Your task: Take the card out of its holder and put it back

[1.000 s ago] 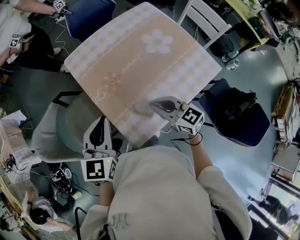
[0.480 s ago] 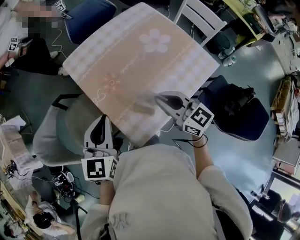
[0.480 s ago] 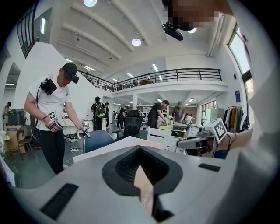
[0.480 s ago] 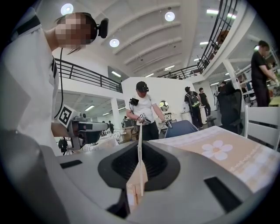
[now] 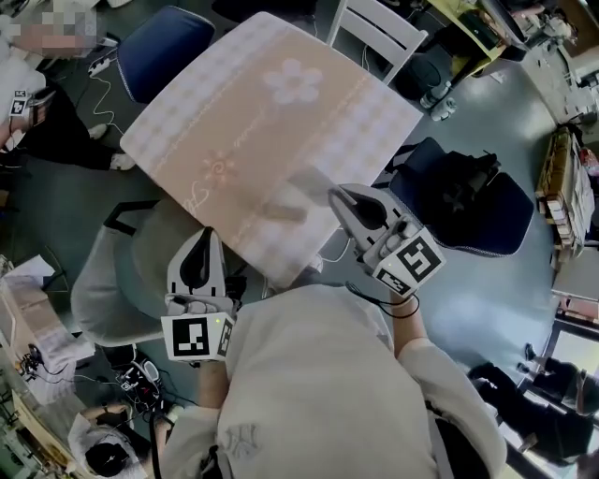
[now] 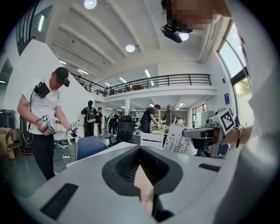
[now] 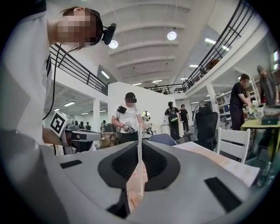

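My right gripper (image 5: 333, 195) hangs over the near right part of the patterned table (image 5: 271, 122), shut on a thin, pale, see-through card holder (image 5: 294, 194) that sticks out to the left of its tips. In the right gripper view the holder (image 7: 139, 141) shows edge-on, standing up from the shut jaws. Whether the card is inside I cannot tell. My left gripper (image 5: 200, 234) rests low at the table's near left edge with its jaws together. Nothing sticks out beyond them; only a tan sliver shows in the seam (image 6: 143, 183).
A grey chair (image 5: 131, 267) stands under my left gripper. A blue chair with a black bag (image 5: 468, 201) is on the right, a white chair (image 5: 379, 28) and a blue chair (image 5: 168, 37) beyond the table. People stand around the hall (image 6: 43, 127).
My right gripper has swung to the right and a little away from me, carrying the holder with it. The left gripper has stayed where it was.
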A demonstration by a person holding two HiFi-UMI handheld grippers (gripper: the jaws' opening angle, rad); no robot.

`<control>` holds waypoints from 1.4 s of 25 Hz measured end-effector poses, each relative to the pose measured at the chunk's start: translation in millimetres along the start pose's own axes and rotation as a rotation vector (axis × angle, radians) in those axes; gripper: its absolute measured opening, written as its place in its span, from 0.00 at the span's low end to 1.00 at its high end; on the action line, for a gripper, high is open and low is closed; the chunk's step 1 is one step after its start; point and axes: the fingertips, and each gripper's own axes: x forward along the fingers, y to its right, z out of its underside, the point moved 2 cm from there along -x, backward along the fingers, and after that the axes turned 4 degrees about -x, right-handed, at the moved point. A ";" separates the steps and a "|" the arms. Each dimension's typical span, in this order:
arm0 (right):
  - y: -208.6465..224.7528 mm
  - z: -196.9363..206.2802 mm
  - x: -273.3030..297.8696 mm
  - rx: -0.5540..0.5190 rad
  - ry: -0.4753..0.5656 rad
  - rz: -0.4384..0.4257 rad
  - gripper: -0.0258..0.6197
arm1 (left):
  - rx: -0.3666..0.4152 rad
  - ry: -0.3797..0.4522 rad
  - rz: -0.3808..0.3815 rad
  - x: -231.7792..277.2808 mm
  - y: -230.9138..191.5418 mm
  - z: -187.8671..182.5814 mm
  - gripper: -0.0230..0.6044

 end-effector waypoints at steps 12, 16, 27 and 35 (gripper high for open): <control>-33.0 2.3 -61.1 -0.009 0.006 0.208 0.09 | 0.037 0.050 0.074 -23.0 20.5 -4.6 0.04; -39.7 5.2 -78.5 -0.024 -0.005 0.248 0.09 | 0.051 0.070 0.100 -28.0 34.2 -4.6 0.04; -56.4 20.9 -86.3 0.018 -0.016 0.261 0.09 | 0.060 0.071 0.115 -37.1 42.6 0.9 0.04; -59.3 20.4 -79.8 0.023 -0.024 0.242 0.09 | 0.062 0.057 0.084 -40.2 36.3 1.7 0.04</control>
